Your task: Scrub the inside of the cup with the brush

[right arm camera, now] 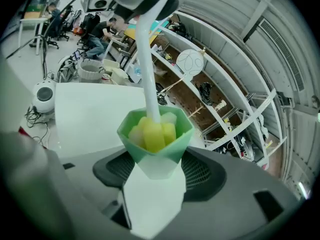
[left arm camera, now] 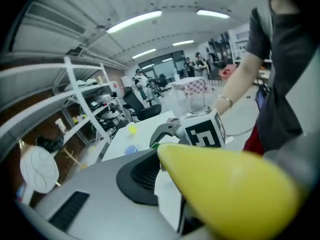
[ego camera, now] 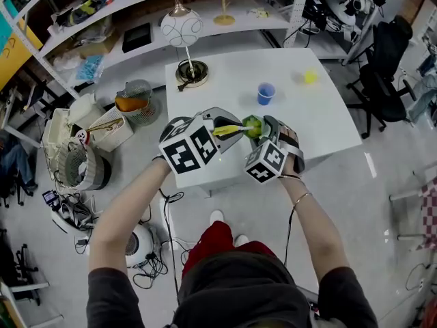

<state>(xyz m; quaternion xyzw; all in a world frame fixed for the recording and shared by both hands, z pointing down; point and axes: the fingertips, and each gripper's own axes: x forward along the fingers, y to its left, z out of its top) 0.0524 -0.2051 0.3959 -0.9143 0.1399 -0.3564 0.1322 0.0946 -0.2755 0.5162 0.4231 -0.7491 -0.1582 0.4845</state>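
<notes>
My right gripper is shut on a pale green faceted cup, held with its mouth toward the left gripper. The brush has a yellow handle, a white stem and a yellow and white sponge head that sits inside the cup. My left gripper is shut on that yellow handle. In the head view the two grippers meet above the front edge of the white table, with the cup between them and the brush handle pointing right into it.
A blue cup and a small yellow object stand on the table, with a round white lamp at its back left corner. Baskets and boxes and cables lie on the floor at left; an office chair stands at right.
</notes>
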